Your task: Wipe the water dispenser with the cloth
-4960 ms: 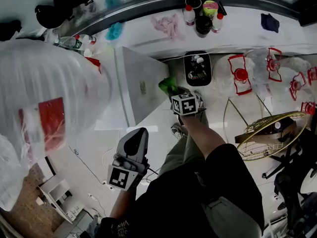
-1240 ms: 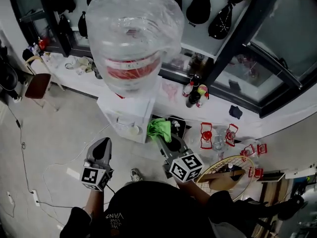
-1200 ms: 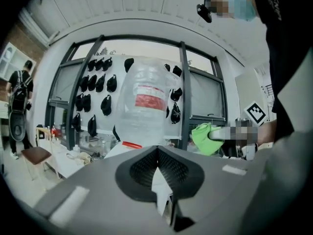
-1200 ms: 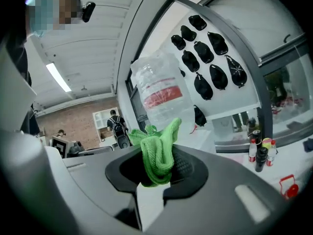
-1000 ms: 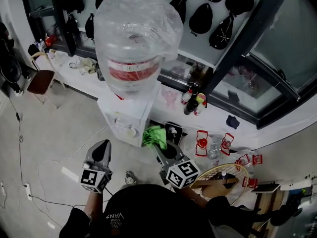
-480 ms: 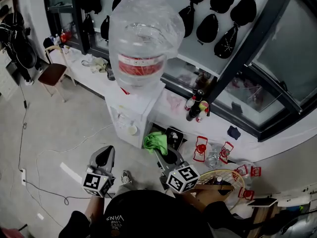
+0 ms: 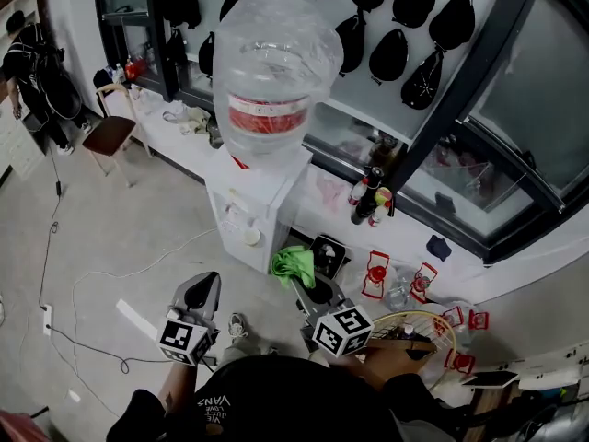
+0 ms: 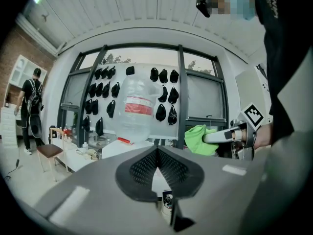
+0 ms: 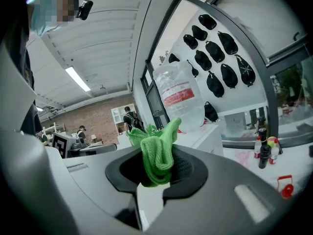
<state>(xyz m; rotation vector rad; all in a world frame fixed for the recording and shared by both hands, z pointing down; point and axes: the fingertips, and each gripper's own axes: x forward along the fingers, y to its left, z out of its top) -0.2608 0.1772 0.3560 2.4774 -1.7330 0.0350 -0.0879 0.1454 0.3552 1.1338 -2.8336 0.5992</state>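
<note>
Right gripper (image 9: 155, 176) clamped on green cloth (image 9: 157, 151), held near dispenser (image 7: 260, 201). Left gripper (image 8: 157, 155) jaws closed, nothing between them.

L gripper (image 7: 204, 285) pointing fwd, jaws closed tip to tip, nothing btwn. R gripper (image 7: 309, 291) just right of it, roughly level, jaws clamped on green cloth (image 7: 293, 263).

Cloth (image 9: 157, 153): held between the jaws of the right gripper (image 7: 302, 282). Water dispenser (image 7: 260, 212): placed ahead of those jaws, apart; bottle (image 7: 276, 72) seated on top.
</note>
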